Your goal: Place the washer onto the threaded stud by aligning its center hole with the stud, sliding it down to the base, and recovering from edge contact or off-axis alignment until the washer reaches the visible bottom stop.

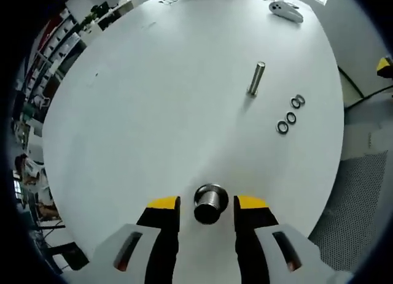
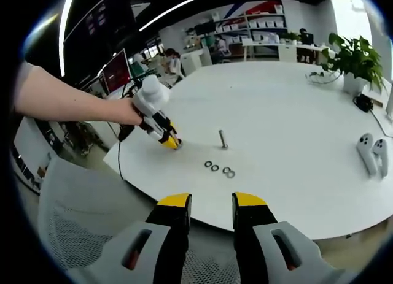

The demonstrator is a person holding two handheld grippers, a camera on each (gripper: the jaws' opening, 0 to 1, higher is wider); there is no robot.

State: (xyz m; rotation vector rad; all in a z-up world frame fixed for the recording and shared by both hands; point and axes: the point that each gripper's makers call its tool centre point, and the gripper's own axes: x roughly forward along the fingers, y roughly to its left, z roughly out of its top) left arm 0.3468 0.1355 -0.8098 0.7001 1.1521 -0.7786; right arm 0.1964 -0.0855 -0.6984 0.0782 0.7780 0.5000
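A large white round surface (image 1: 153,112) carries a few small metal parts. In the left gripper view, the left tool (image 1: 207,203) reaches forward low over the surface, its two black jaws with yellow tips standing apart. Between the jaw tips sits a short silver metal cylinder (image 1: 210,203), seen end-on; whether the jaws touch it cannot be told. Further along the surface a slim metal stud (image 1: 256,78) stands upright. Beside it, well apart from the stud, lie the washers (image 1: 290,118), small dark rings in a short row, flat on the surface. At the far edge rests a white controller (image 1: 286,10).

In the right gripper view, the right tool (image 2: 211,201) hangs off the near edge of the surface, above a grey mesh chair (image 2: 92,222). Its jaws are apart with nothing between them. Across the surface a bare arm (image 2: 67,101) holds the left tool, tips down near the surface edge. The stud stands just beyond it, and the row of washers lies between the stud and the near edge. Two white controllers lie at the right, near a potted plant (image 2: 353,60).
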